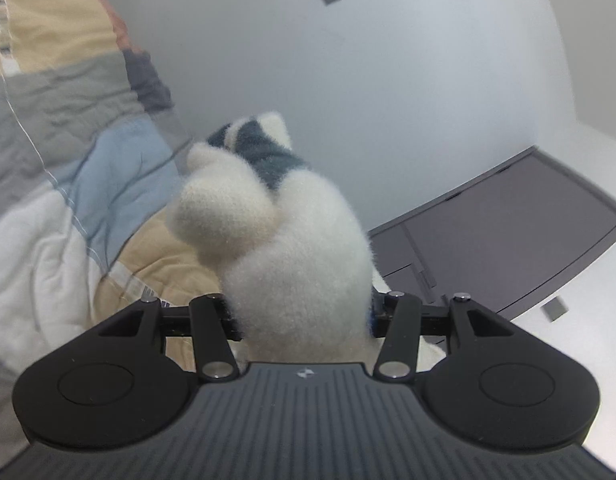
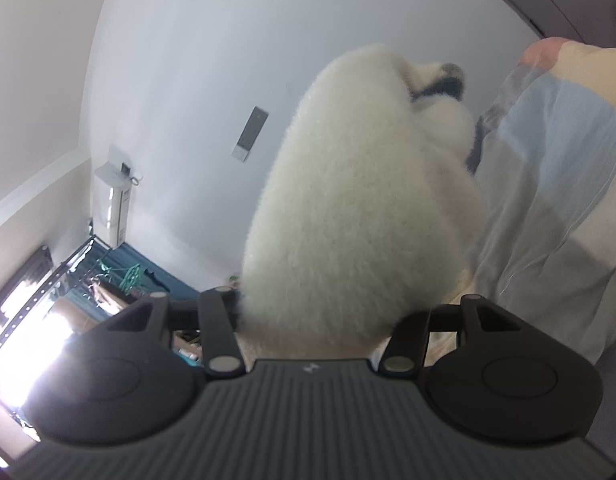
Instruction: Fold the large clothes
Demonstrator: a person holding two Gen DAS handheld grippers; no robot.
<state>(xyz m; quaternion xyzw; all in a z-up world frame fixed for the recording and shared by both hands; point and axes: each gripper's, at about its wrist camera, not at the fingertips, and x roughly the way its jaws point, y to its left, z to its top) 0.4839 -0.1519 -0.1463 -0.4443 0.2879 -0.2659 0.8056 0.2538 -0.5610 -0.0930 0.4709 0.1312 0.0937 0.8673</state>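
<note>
A fluffy white garment with dark teal stripes (image 1: 291, 232) is seen bunched at the centre of both wrist views, where it is clamped by the left gripper (image 1: 303, 320) and likewise by the right gripper (image 2: 316, 320), whose fingertips are buried in the pile. A patchwork quilt (image 1: 55, 152) is shown at the left of the left view and at the right edge of the right view, and a grey wardrobe door (image 1: 508, 232) is seen at the left view's right.

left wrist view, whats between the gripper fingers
A bunched white fluffy garment with a dark teal stripe fills the gap of the left gripper, hiding its fingertips. The left wrist view shows this.
</note>
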